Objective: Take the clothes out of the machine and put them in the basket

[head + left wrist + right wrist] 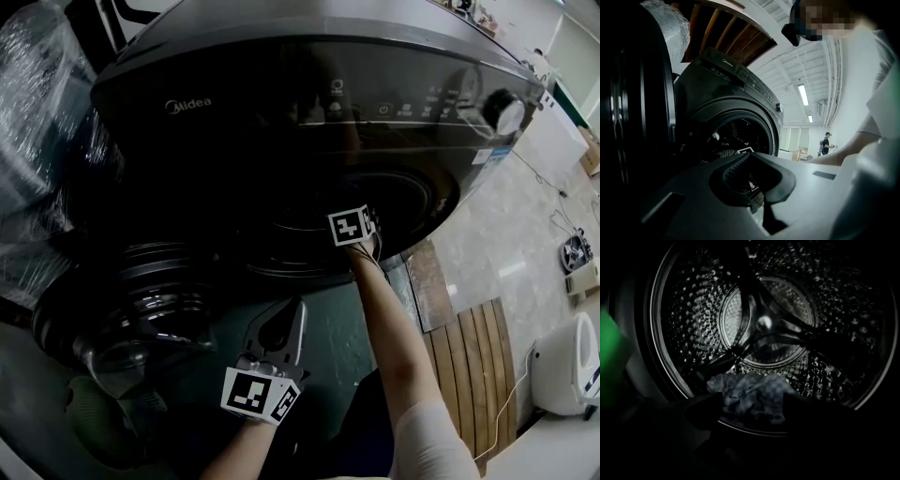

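The right gripper (752,412) has its jaws wide apart, and a crumpled blue-grey cloth (750,397) sits in the gap between them. Whether the jaws press on the cloth I cannot tell. The cloth lies at the bottom front of the washing machine's drum (764,319), just behind the lip of the opening. No other clothes show in the drum.

In the head view this gripper's marker cube (352,225) sits at the mouth of the washing machine (281,84). The person's bare forearm (394,347) runs back from it, out in front of the machine.

The left gripper (749,157) has its jaws closed together and holds nothing. It hangs outside the machine, in front of the opening and lower, and points up at it.

The machine's round door (141,300) stands open on the left of the opening. Below the door lies a green thing (98,412), too dim to name. A bundle wrapped in clear plastic (37,84) stands against the machine's left side. On the floor to the right of the machine lies a slatted wooden board (473,366), with a white appliance (572,366) beyond it. Far beyond the machine, in the left gripper view, a person (826,143) stands in a bright hall.
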{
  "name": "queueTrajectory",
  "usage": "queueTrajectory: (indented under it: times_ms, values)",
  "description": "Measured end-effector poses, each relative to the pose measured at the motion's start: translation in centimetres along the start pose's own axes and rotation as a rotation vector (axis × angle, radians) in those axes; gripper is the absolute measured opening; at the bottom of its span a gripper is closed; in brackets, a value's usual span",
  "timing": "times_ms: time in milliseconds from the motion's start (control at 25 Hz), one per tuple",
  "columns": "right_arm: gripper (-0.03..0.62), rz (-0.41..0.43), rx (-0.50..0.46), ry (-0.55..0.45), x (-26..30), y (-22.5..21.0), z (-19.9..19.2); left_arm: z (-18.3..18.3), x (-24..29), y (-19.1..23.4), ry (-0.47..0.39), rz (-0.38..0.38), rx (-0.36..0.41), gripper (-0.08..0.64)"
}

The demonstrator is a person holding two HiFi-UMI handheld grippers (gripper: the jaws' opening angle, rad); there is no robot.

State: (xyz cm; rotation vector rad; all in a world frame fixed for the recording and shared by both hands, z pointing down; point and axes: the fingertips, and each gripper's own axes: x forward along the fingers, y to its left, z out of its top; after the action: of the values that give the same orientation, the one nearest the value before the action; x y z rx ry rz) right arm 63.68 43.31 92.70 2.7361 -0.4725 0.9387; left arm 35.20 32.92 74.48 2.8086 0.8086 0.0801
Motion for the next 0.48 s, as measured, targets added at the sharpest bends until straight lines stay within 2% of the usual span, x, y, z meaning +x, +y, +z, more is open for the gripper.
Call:
queueTrajectory:
  times_ms: [480]
  values:
    - [0.405,-0.041,-0.196,0.319,2.0,-1.2,-2.8,-1.1,-0.2,-0.3,0.019,-0.006,-0.035,0.017]
